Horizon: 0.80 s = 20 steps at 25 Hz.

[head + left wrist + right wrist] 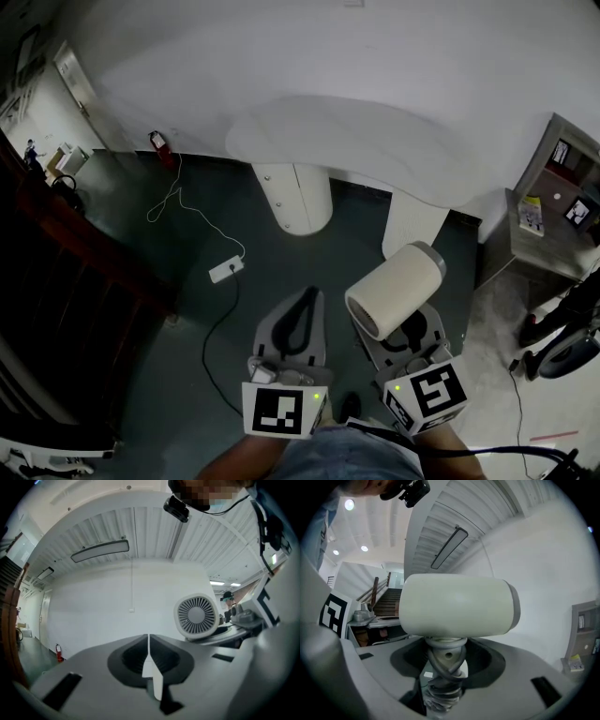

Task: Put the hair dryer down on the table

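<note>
A cream, barrel-shaped hair dryer [396, 289] is held in the air over the dark floor, below and in front of the white table [347, 141]. My right gripper [412, 330] is shut on its handle. In the right gripper view the dryer's body [457, 604] lies crosswise above the jaws, and the handle [444, 665], wrapped in grey cord, stands between them. My left gripper [302, 314] hangs just to the left, shut with nothing in it. In the left gripper view its jaws meet in a thin line, and the dryer's round rear grille [197, 616] shows at the right.
A white power strip [226, 269] and its cables lie on the floor to the left. A red fire extinguisher [157, 142] stands by the far wall. A grey shelf unit [553, 206] is at the right, and a dark stair rail [75, 244] runs along the left.
</note>
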Each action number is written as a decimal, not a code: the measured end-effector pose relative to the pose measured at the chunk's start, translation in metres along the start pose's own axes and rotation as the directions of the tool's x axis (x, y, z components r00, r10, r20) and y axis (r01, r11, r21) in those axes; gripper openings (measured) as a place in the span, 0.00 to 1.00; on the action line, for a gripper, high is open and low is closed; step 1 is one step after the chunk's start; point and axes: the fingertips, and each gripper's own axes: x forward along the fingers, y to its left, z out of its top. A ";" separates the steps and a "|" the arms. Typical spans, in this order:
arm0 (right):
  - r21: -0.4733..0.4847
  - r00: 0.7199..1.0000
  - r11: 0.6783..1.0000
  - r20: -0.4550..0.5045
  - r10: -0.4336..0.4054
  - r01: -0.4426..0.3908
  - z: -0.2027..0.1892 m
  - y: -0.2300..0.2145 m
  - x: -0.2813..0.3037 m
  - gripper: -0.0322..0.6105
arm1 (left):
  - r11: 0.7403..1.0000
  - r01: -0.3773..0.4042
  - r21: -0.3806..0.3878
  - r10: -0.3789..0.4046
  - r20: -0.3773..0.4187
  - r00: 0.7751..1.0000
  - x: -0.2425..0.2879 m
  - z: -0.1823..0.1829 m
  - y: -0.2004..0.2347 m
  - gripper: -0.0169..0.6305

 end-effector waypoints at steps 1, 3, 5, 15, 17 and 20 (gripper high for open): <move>0.001 1.000 1.000 -0.004 0.001 -0.001 -0.001 -0.002 0.006 0.40 | 1.000 -0.002 -0.004 0.002 -0.006 1.000 0.005 -0.003 0.004 0.05; -0.001 1.000 1.000 -0.015 -0.001 0.001 -0.003 -0.008 0.019 0.40 | 1.000 -0.006 -0.010 0.006 -0.019 1.000 0.017 -0.010 0.015 0.05; -0.002 1.000 1.000 -0.024 -0.005 0.005 -0.004 -0.015 0.037 0.40 | 1.000 -0.010 -0.007 0.010 -0.025 1.000 0.031 -0.017 0.030 0.05; -0.003 0.999 1.000 -0.031 -0.021 0.021 0.011 -0.046 0.160 0.40 | 1.000 0.006 -0.013 -0.006 -0.004 1.000 0.130 -0.016 0.118 0.05; -0.010 0.999 1.000 -0.021 -0.028 0.028 0.019 -0.051 0.183 0.40 | 1.000 0.016 -0.009 -0.016 0.009 1.000 0.148 -0.012 0.134 0.05; -0.021 0.999 0.999 -0.005 -0.037 0.037 0.030 -0.058 0.215 0.40 | 1.000 0.028 -0.002 -0.027 0.034 0.999 0.171 -0.006 0.156 0.05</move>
